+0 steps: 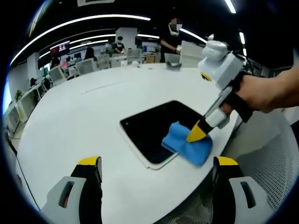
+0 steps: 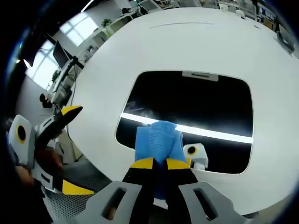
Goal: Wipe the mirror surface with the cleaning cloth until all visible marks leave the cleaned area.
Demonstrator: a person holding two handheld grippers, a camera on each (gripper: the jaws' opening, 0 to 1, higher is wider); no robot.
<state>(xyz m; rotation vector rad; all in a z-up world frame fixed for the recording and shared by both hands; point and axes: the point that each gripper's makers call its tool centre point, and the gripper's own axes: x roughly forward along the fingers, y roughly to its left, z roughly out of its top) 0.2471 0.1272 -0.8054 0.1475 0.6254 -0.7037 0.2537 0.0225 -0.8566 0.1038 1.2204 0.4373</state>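
Observation:
A dark mirror (image 1: 152, 123) in a white frame lies flat on the white table (image 1: 93, 116), near its edge. A blue cleaning cloth (image 1: 190, 145) rests on the mirror's near corner. My right gripper (image 1: 197, 134) comes in from the right, held by a hand, and is shut on the cloth. In the right gripper view its jaws (image 2: 160, 163) pinch the cloth (image 2: 158, 136) against the mirror (image 2: 196, 102), whose glass reflects a bright ceiling light strip. My left gripper (image 1: 156, 162) hovers open and empty before the mirror. It also stands open at the table edge (image 2: 72, 149).
The table edge (image 1: 187, 196) curves close under both grippers, with a grey mesh chair (image 1: 266, 158) beyond it. A small grey item (image 1: 173, 64) sits at the table's far side. A person (image 1: 174, 39) stands behind it, among office desks and monitors.

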